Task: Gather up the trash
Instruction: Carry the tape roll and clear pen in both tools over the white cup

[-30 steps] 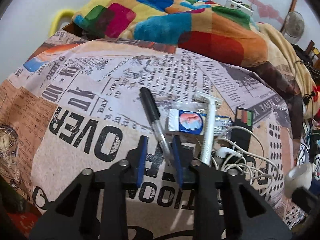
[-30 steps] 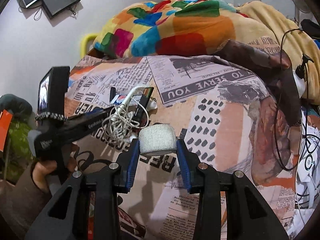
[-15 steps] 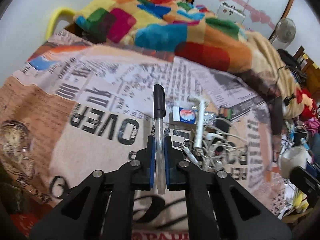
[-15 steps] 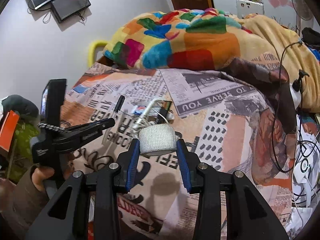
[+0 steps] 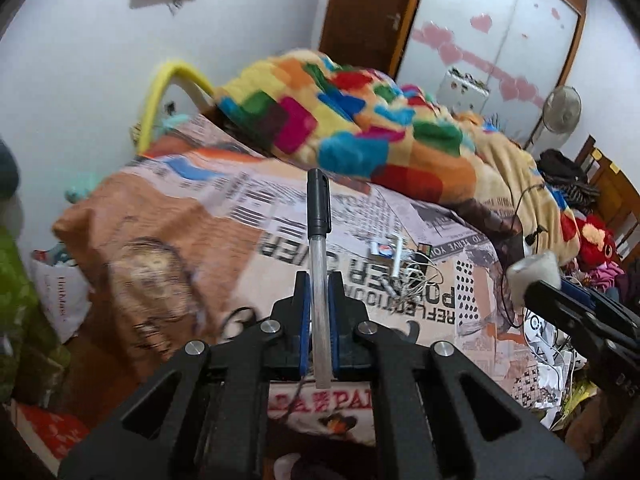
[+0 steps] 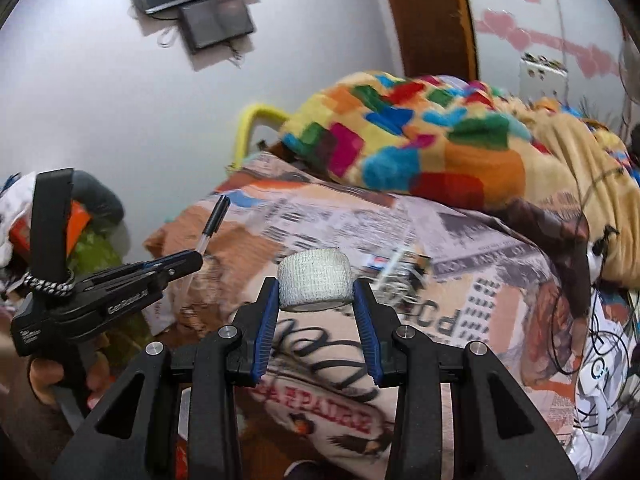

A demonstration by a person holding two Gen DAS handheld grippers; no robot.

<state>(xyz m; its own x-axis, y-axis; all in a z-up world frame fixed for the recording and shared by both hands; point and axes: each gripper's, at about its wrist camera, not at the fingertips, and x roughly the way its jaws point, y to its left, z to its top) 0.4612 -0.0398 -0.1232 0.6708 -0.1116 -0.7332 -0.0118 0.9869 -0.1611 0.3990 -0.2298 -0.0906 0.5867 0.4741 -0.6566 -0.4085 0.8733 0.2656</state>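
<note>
Since the earlier frame, left gripper [image 5: 319, 300] is lifting the pen [image 5: 319, 240] clear of the bed [image 5: 168, 216], jaws clamped on its barrel. Right gripper [image 6: 316, 304] is gripping the bandage roll [image 6: 315, 278]. Both pieces are likely heading for disposal.

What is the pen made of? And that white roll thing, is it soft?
The pen looks like plastic: a clear, see-through barrel and a matte black cap, pinched in the left gripper. The white roll in the right gripper looks like woven, crinkly fabric, probably a stretchy bandage wrap; its surface is dull and textured, so likely soft, though that cannot be confirmed.
</note>
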